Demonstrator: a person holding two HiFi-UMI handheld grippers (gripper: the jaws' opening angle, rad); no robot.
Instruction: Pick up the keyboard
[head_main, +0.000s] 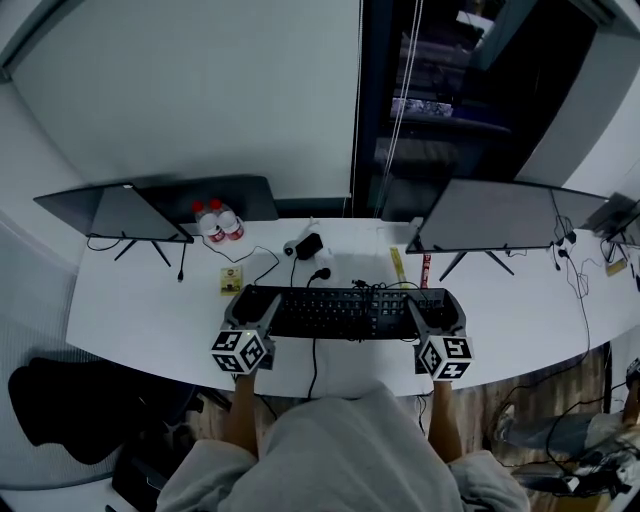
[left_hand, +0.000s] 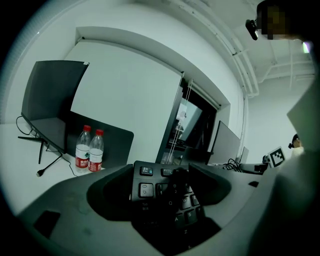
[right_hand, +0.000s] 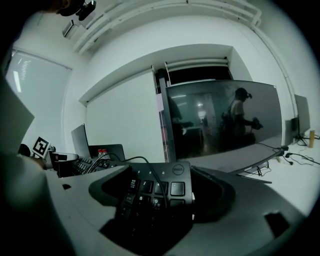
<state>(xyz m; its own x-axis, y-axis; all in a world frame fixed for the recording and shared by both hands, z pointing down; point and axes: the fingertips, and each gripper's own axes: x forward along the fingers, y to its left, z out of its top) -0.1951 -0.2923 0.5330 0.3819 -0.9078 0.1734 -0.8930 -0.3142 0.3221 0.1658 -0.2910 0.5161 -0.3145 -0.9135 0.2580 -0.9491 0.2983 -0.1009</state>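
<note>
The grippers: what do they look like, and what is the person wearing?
The left gripper and the right gripper look alike: dark grey claws, each with two broad, curved jaws. Each carries a marker cube covered in black-and-white squares. The person wears a light grey top.

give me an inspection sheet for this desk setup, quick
surface: white desk, curved front edge.
job's things: keyboard, black, crosswise near the front edge; can't tell if it is lifted.
clutter: two water bottles, yellow packet, small black device.
grippers: left claw shut on the keyboard's left end; right claw shut on its right end.
cables: black cable runs from the keyboard over the front edge; thinner leads loop behind it.
surroundings: left monitor and right monitor at the back, white wall, dark window.
</note>
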